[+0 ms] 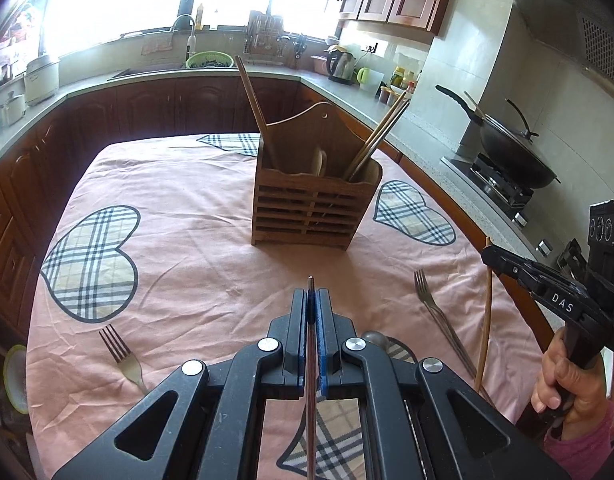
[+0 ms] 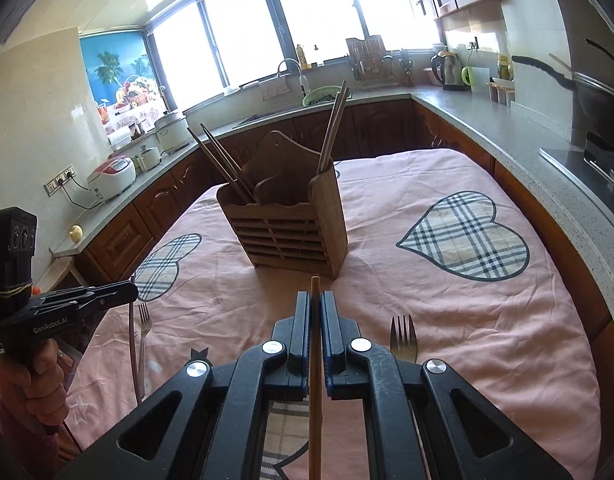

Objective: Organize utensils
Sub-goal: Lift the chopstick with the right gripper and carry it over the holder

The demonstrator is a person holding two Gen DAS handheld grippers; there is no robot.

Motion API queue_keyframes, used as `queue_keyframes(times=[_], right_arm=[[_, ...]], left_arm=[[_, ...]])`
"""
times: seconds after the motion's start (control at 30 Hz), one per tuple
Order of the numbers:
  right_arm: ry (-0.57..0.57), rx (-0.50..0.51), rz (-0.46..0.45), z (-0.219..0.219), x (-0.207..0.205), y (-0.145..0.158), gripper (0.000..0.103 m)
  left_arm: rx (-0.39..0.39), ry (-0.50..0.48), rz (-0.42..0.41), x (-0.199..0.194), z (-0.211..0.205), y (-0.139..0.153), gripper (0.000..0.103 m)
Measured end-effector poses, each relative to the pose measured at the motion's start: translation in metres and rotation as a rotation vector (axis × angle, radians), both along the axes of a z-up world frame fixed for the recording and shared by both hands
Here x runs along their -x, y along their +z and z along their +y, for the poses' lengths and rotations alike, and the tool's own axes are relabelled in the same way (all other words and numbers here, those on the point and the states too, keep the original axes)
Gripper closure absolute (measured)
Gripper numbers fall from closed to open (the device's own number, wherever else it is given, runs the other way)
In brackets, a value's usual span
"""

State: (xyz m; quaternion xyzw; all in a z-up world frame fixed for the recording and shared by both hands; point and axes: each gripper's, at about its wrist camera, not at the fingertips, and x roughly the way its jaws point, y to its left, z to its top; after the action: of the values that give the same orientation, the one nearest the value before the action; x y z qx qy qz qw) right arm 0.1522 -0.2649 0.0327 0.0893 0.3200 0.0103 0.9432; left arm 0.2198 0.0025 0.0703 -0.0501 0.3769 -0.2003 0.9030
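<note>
wooden holder (image 1: pixel 311 204) upright, forks (image 1: pixel 123 354) flat on cloth

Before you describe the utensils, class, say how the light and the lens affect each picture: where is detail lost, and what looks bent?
Left wrist view: the windows are blown out to white, and the counter edge bows into a curve. Right wrist view: the windows glare equally, the corners darken, and the wooden holder leans from fisheye distortion, though it stays sharp.
</note>
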Motion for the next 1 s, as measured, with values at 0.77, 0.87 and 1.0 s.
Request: queue_keyframes(times=[0.77, 0.87, 1.0], right_arm=[[-0.001, 0.055, -0.174, 0.017, 0.018, 0.056, 0.098], [0.001, 0.056, -0.196, 0.019, 0.018, 0.062, 0.098], [0.001, 0.051, -0.22, 0.02, 0.016, 0.068, 0.098]], left_arm=[[0.06, 0.059, -0.125, 0.028, 0.037, 0.037, 0.1], [0.08, 0.073, -0.145, 0.028, 0.042, 0.043, 0.1], [0.11, 0.092, -0.175, 0.028, 0.048, 0.049, 0.1]])
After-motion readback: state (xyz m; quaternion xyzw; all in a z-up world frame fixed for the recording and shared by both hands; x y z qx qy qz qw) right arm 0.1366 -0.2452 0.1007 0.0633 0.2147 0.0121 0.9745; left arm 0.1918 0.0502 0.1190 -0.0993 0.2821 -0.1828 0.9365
